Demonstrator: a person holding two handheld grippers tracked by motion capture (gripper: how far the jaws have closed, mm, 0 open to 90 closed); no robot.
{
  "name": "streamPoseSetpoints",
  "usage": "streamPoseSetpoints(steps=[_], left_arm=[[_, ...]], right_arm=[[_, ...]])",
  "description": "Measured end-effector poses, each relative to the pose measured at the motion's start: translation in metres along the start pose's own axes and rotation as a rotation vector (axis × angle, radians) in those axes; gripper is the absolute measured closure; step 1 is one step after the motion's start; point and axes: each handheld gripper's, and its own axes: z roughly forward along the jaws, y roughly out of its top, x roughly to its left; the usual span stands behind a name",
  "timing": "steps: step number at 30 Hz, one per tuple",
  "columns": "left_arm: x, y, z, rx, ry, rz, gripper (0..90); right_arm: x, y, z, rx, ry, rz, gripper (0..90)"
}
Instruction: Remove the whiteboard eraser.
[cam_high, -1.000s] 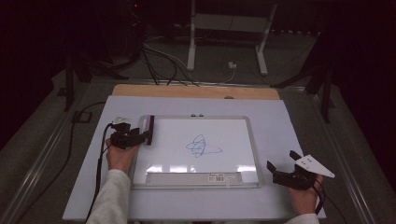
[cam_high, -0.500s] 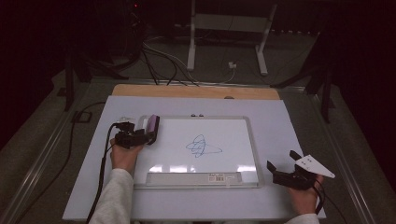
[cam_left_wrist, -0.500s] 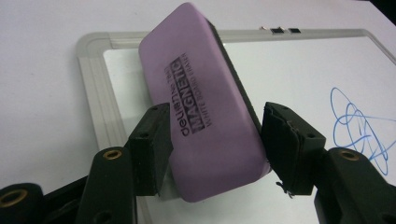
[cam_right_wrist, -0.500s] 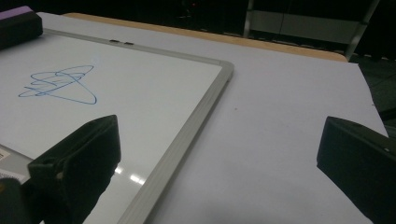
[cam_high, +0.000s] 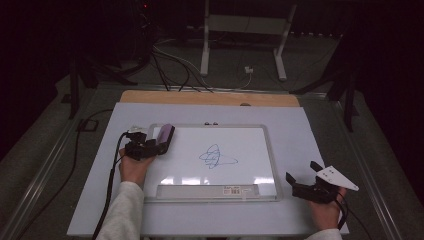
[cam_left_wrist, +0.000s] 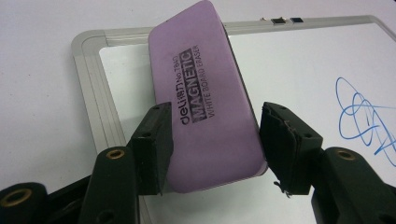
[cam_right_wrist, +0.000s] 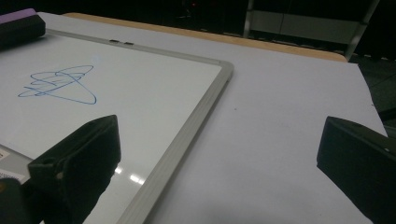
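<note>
While the eraser (cam_left_wrist: 205, 98) is clamped in the left tongs (cam_left_wrist: 215, 144), it should be pressed flat and swept right across the scribble (cam_high: 216, 156); the right tongs (cam_high: 306, 181) are held open.

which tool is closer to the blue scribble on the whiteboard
Left. The left tool holds the purple eraser over the whiteboard's left edge, a short way from the blue scribble. The right tool sits open off the board's lower right corner, farther away.

Left gripper (cam_high: 159, 145) clamped; right gripper (cam_high: 302, 179) agape, both low
</note>
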Motion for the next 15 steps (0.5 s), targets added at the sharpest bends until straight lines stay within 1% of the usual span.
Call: streamPoseSetpoints(steps=[3, 5, 9, 12, 15], left_arm=[[-0.0013, 0.0, 0.0001, 0.003, 0.004, 0.007, 45.9], [-0.0026, -0.0003, 0.0009, 0.011, 0.009, 0.02, 43.0], [-0.0025, -0.0003, 0.0012, 0.012, 0.013, 0.017, 40.3], [-0.0033, -0.0005, 0.0016, 0.018, 0.022, 0.026, 40.3], [-0.0034, 0.0008, 0.0006, 0.031, 0.017, 0.031, 44.3]], right_arm=[[0.0, -0.0001, -0.0001, 0.001, -0.001, 0.002, 0.0], [0.0001, -0.0001, 0.0003, 0.003, -0.001, 0.001, 0.0], [0.0004, 0.0, 0.0004, 0.002, 0.001, 0.0, 0.0], [0.0003, -0.0001, 0.0004, 0.004, 0.001, 0.0, 0.0], [0.0001, -0.0003, 0.001, 0.006, 0.002, -0.001, 0.0]])
